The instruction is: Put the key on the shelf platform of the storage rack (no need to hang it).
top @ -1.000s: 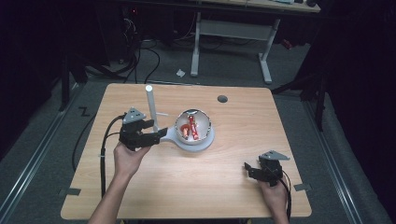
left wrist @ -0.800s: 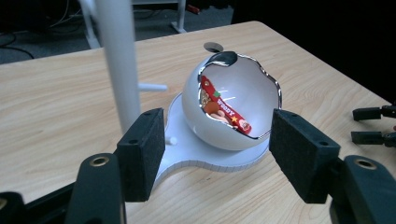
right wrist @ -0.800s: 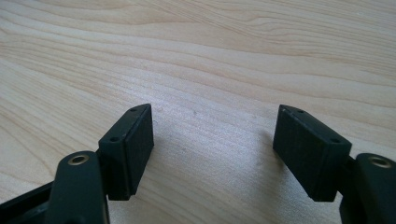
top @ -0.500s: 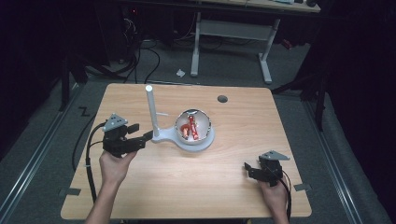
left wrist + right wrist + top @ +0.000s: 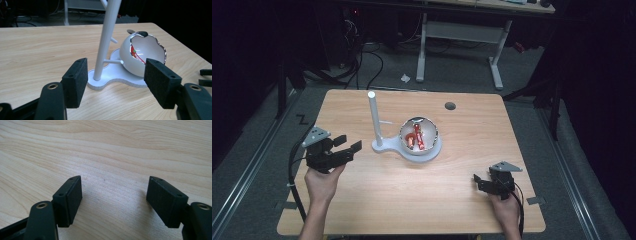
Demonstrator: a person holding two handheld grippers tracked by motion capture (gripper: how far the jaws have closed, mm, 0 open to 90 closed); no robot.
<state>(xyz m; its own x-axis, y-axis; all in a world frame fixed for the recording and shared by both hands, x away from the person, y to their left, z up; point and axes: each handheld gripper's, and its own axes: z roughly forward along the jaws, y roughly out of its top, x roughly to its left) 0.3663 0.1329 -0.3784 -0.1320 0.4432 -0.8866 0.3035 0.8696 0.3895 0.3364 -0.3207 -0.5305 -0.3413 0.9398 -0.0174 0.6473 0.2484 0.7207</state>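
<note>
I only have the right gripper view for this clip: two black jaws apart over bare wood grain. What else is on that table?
Observer: A white stand sits mid-table, with an upright post and a white bowl on its base.
Operator: Anything in the bowl?
Observer: Yes, red items lie inside; the high view is too small to say what they are.
Operator: Where is the other hand?
Observer: The left gripper is at the table's left side, pointing at the stand, apart from it.
Operator: Is it holding something?
Observer: No. In the left gripper view its jaws stand open, with the post and bowl framed beyond them, farther off.
</note>
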